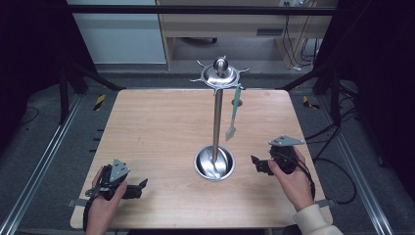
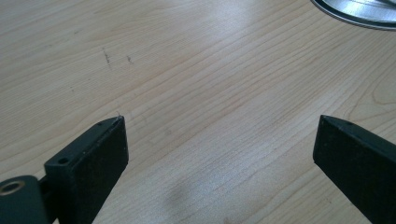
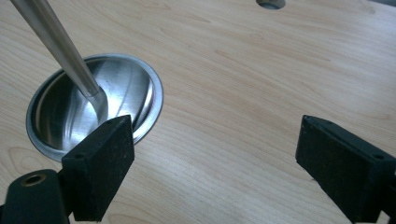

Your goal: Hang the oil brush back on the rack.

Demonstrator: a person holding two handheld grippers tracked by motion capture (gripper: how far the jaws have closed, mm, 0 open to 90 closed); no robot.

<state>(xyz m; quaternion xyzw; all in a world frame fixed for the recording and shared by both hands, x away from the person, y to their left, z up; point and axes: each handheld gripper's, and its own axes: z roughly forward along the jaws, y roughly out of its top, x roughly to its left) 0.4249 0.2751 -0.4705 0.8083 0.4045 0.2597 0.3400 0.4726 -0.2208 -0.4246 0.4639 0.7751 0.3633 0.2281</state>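
Observation:
A steel utensil stand rises from the middle of the wooden table [image 1: 156, 127]: a round dish base [image 1: 214, 163], a thin pole [image 1: 217, 122] and a hooked top disc [image 1: 220, 75]. One green-handled spatula [image 1: 234, 113] hangs from a hook on its right side. My left gripper [image 1: 143, 185] rests near the front left corner, open, nothing between its jaws. My right gripper [image 1: 254, 161] sits right of the base, open and empty. In the right gripper view the dish base [image 3: 51, 116] and pole [image 3: 51, 42] lie just beyond the left jaw. In the left gripper view the base's rim [image 2: 359, 11] shows at top right.
Black frame rails run along both sides of the table. A small hole [image 3: 271, 3] sits in the tabletop toward the back right. Cables trail on the floor at the right. A wooden cabinet stands behind the table.

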